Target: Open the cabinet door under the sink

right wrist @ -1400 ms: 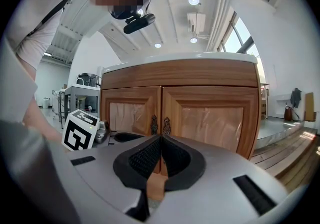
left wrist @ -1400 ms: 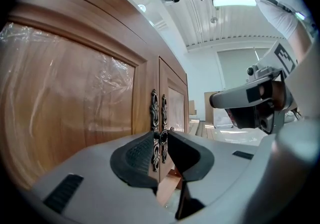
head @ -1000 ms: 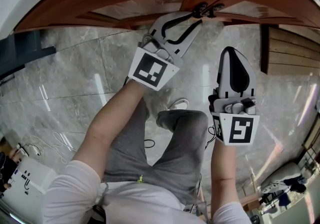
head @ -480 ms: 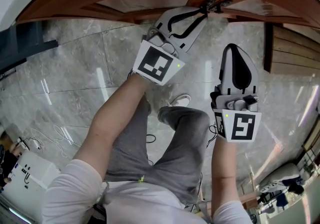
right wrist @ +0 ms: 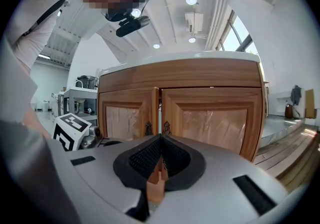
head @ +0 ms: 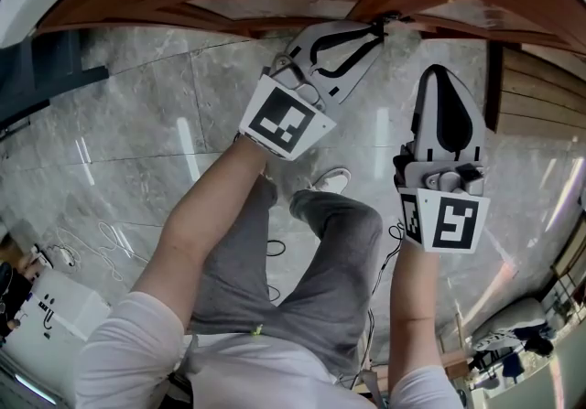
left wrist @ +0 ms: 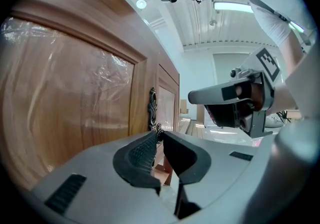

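Left fingertips: closed on the drop handle (left wrist: 158, 129). Its small dark ring is pinched at the very tips, and the ribbed pad (left wrist: 142, 154) behind the pinch is bare.
Left gripper (left wrist: 159, 134): lies close along the face of the cabinet door (left wrist: 75, 92), with its tips at the door's inner edge. In the head view it reaches up from the person's left arm to the wood.
Handle plate (left wrist: 153, 98): ornate dark metal, upright on the door's stile just above the pinched ring.
Right fingertips: pressed together with nothing between them.
Right gripper (right wrist: 161, 142): held clear of the cabinet and facing both doors square on. In the head view it sits beside the left gripper, further from the wood and over the floor.
Cabinet: two wooden doors under a white countertop (right wrist: 180, 57), with clear film over each panel. The neighbouring door (right wrist: 215, 118) sits just beside the held one, with a narrow gap between them.
Floor (head: 128, 123): grey marble tile.
Person: grey trousers (head: 339, 242), with a shoe (head: 331, 182) below the grippers.
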